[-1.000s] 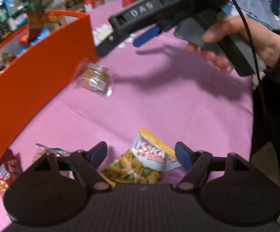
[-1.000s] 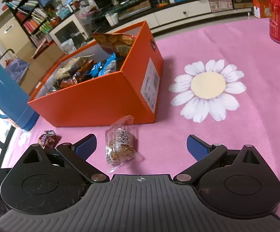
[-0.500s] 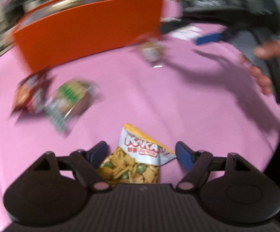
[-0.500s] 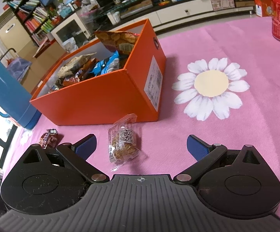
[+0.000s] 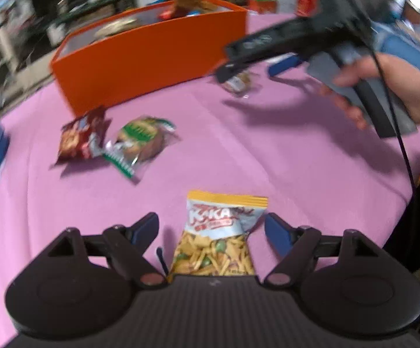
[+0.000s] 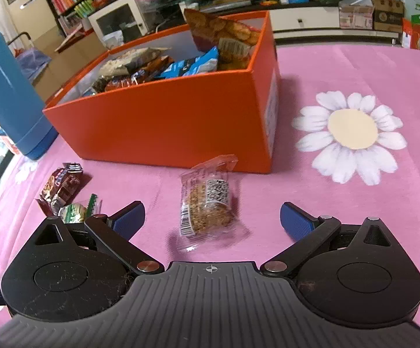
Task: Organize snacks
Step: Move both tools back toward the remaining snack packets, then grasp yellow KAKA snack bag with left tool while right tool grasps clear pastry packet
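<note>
On the pink tablecloth (image 6: 326, 203) we see our left gripper (image 5: 211, 229) with its jaws spread, just opened a little wider, either side of a bag of mixed crackers (image 5: 215, 240) that neither pad touches. Our right gripper (image 6: 212, 217) is spread wide too, a clear-wrapped cake (image 6: 207, 203) lying flat between its fingers and apart from both, just in front of the orange box (image 6: 166, 124) packed with snacks. A red packet (image 5: 79, 139) and a green-wrapped biscuit (image 5: 140, 142) lie side by side, touching, near the box's corner
</note>
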Available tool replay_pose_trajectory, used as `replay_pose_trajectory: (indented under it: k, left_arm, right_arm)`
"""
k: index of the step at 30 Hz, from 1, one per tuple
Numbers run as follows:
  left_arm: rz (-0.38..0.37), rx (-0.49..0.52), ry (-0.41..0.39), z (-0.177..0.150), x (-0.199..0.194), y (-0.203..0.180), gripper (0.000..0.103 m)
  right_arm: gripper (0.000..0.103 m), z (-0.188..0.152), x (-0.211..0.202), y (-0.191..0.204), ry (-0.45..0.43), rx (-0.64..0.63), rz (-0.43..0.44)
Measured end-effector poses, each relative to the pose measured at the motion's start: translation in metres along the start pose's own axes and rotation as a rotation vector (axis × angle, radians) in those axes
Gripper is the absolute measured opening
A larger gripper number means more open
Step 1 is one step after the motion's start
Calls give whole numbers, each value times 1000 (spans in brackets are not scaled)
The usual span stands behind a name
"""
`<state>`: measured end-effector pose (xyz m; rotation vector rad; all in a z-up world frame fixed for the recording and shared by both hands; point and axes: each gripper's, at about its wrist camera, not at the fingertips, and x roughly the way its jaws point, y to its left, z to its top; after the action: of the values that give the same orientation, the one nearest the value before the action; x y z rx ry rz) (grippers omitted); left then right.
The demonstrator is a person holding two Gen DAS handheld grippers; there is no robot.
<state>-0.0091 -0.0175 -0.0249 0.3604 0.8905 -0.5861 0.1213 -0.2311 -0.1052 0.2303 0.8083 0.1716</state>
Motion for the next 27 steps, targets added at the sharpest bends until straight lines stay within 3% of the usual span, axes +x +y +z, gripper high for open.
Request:
replay_pose_trajectory:
  k: [4,9,14,17,18,19,22,27]
  left_arm:
    - [-1,28,36,3,12,-4,79]
    - [-10,-46,35,1,13,0,79]
    - [-19,-103,34,-3,12,5,79]
    - [-13,-112,26,-4,11,3,78]
    - [-12,-117,22,-4,11,4,74]
    - [-12,-121,17,-4,11,5,70]
    - [-7,-122,4,-4,7,4,51]
    - [-11,-190,-15,-2,-1,15,47]
  right_arm:
    - [91,-2,10,7,3,-38,-18]
    - [89,-4,22,27,-11,-142,-85]
    - [81,-8,27,39,-25,-236,-152]
    - [68,-10,23,38,-34,-253,-148]
    - [52,-10,20,37,-38,-255,-146]
    - [23,-10,17,37,-43,-255,-144]
    - [17,-10,9,31,-33,-241,-134]
    - [14,-15,-13,19,-41,-204,-106]
